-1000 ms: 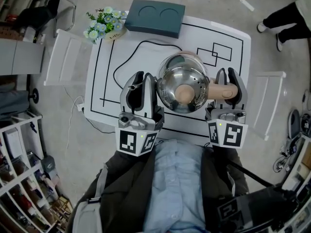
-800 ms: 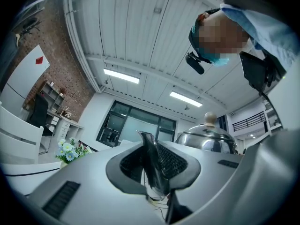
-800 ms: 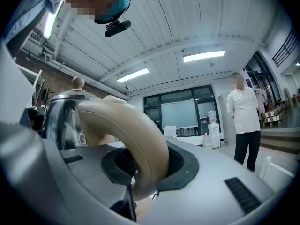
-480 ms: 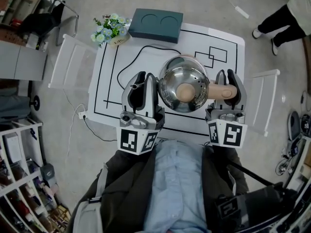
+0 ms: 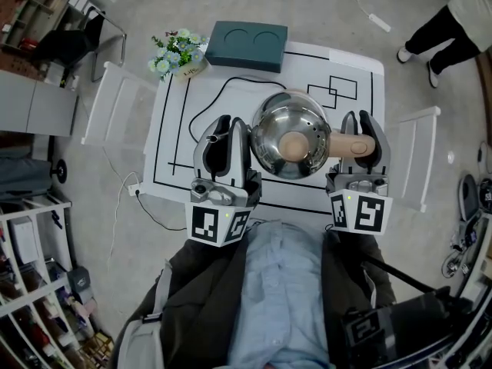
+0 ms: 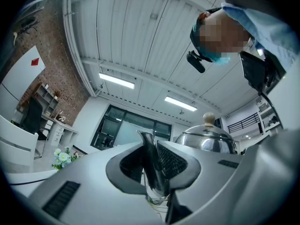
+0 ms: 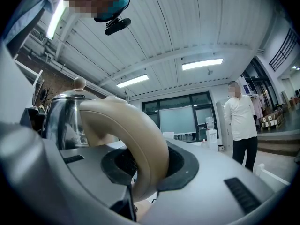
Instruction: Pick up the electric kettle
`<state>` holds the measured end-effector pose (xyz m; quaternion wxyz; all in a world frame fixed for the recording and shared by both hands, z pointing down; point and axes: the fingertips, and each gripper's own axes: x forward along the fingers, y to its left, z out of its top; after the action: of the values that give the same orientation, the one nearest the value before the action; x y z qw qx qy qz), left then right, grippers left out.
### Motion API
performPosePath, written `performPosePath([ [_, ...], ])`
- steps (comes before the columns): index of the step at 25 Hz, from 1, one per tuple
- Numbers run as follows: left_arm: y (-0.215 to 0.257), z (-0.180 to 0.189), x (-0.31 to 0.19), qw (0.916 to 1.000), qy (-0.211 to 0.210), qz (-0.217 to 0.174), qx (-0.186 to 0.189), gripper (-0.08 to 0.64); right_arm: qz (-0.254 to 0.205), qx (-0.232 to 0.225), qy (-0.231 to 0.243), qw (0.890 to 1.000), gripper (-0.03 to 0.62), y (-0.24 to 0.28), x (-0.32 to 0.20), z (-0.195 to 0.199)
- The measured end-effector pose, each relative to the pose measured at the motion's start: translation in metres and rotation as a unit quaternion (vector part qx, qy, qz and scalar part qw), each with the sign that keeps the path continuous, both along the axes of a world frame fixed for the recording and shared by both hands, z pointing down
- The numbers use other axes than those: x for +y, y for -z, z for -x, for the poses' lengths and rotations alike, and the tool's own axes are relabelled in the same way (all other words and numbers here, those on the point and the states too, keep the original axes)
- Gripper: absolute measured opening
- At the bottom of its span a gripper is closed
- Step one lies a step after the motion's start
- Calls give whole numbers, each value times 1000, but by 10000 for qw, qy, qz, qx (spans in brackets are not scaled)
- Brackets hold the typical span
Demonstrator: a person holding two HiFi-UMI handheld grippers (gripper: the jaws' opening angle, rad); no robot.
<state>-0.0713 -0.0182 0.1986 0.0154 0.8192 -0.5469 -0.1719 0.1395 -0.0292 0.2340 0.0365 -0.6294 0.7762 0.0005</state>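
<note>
In the head view a stainless steel electric kettle with a beige lid knob hangs above the white table. My left gripper is shut on the kettle's metal spout, which stands between its jaws in the left gripper view. My right gripper is shut on the beige handle; in the right gripper view that handle arches through the jaws, with the shiny kettle body to its left. The kettle sits level between both grippers.
A black cord loops over the table's black line markings. A flower pot and a dark teal box stand at the far edge. White chairs flank the table. A person stands beyond it.
Both grippers have risen together with the kettle between them; the table and floor below now look smaller and farther. Both grips are unchanged.
</note>
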Motion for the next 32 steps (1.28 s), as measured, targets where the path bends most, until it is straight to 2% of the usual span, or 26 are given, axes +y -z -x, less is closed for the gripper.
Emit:
performPosePath([
  [32, -2, -3, -4, 10000, -45, 13, -2, 74, -9, 25, -91, 10000, 80, -2, -4, -4],
])
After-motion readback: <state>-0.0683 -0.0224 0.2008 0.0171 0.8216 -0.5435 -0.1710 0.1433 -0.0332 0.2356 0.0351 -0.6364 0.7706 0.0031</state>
